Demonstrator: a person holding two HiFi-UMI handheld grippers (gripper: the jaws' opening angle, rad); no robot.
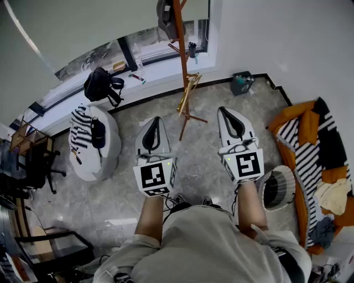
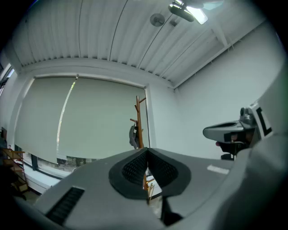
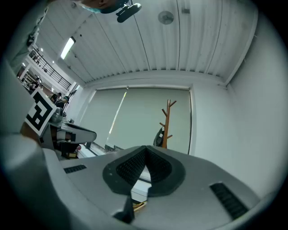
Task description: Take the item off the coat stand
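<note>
My left hand-held gripper is pressed together on nothing. Ahead, the dark item hangs high on the coat stand, well apart from me. My right hand-held gripper is together too, empty. I judge this the approach: next I step closer, spread one pair of jaws and reach up. Grey tiled floor, window ledge left, white wall right.
</note>
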